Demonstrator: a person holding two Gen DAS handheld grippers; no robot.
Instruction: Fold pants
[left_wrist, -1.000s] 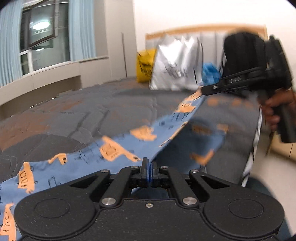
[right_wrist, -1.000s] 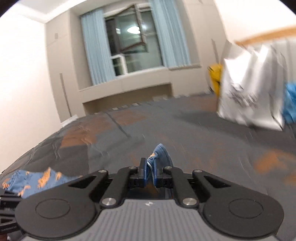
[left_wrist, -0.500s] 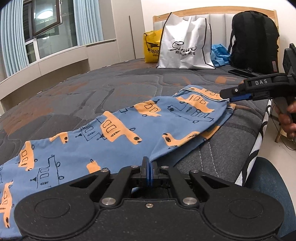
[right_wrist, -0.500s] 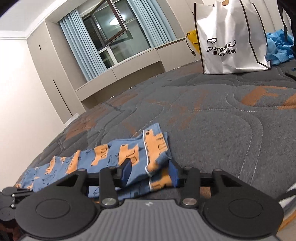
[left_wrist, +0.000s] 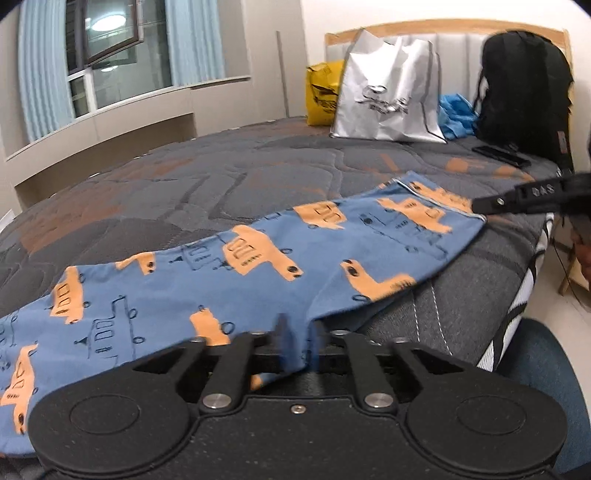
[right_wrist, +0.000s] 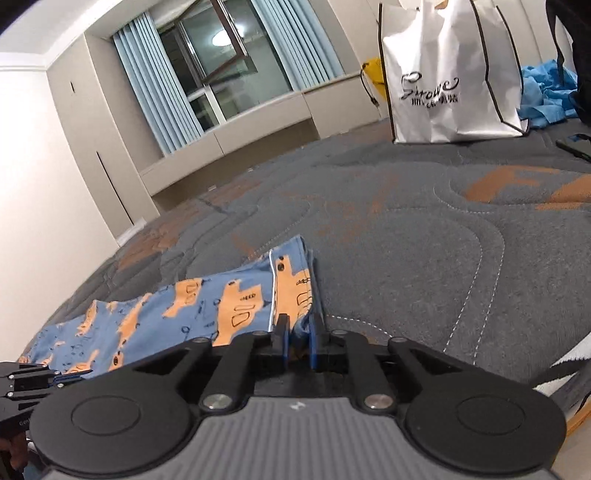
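Note:
Blue pants with orange vehicle prints (left_wrist: 258, 273) lie spread flat along the near edge of the grey quilted bed (left_wrist: 229, 173). My left gripper (left_wrist: 298, 343) has its jaws slightly apart around the pants' near edge, blurred by motion. My right gripper (right_wrist: 297, 343) is open, jaws a little apart around the hem end of the pants (right_wrist: 236, 306). The right gripper also shows in the left wrist view (left_wrist: 532, 195), at the pants' far right corner. The left gripper shows at the lower left of the right wrist view (right_wrist: 33, 376).
A white shopping bag (left_wrist: 388, 99), a yellow bag (left_wrist: 321, 92), blue cloth (left_wrist: 456, 114), a black backpack (left_wrist: 524, 92) and a phone (left_wrist: 502, 155) sit at the headboard end. The bed's edge drops off at right (left_wrist: 517, 306). Windows with curtains lie beyond.
The pants were carried in the air, then laid flat on the bed. The right jaws opened half a second ago and have since narrowed; the left jaws have now parted.

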